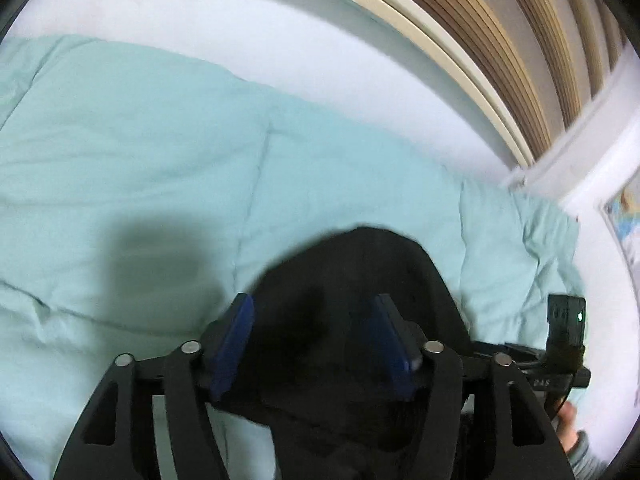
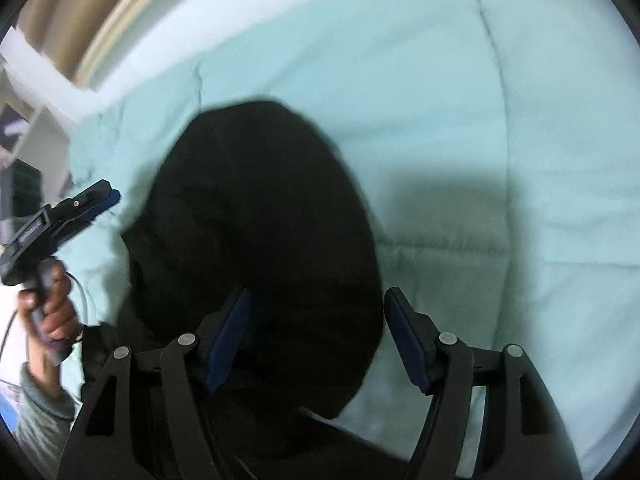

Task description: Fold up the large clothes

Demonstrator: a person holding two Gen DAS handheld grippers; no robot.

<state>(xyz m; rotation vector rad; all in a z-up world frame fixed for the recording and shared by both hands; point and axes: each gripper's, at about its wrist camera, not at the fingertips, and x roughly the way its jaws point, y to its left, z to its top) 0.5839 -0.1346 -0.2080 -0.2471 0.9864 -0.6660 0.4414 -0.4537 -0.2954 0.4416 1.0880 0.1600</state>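
On the pale green quilt (image 2: 460,100) lies one black garment (image 2: 256,232), a dark rounded heap whose seams, sleeves and collar I cannot make out; it reads as a single black mass with blurred edges. From my right wrist view, going left to right: my left hand (image 2: 52,308) grips its handle at the far left, with a grey-green sleeve (image 2: 36,412) cut off by the lens rim. My left gripper (image 2: 105,194) is seen side-on there, so that view does not show how far its fingers are parted. Next comes the garment, its near end running under my tool and out of sight. Then my right gripper (image 2: 316,332): its two blue pads stand apart, the left pad (image 2: 228,340) over the black cloth, the right pad (image 2: 408,344) over bare quilt, neither visibly pressing anything.

From my left wrist view, the quilt (image 1: 140,152) fills the left side, with a soft shadow on it. In the middle, my left gripper (image 1: 314,340) has its two blue pads spread, black garment (image 1: 360,272) between and beneath them, but I see no pinch. At right, part of my right tool's body (image 1: 566,324) shows, mostly cut off, with a sliver of hand (image 1: 568,426) below it. Beyond the quilt, a white sheet (image 1: 200,20) and a ribbed wooden headboard (image 1: 500,40) curve away, blurred.
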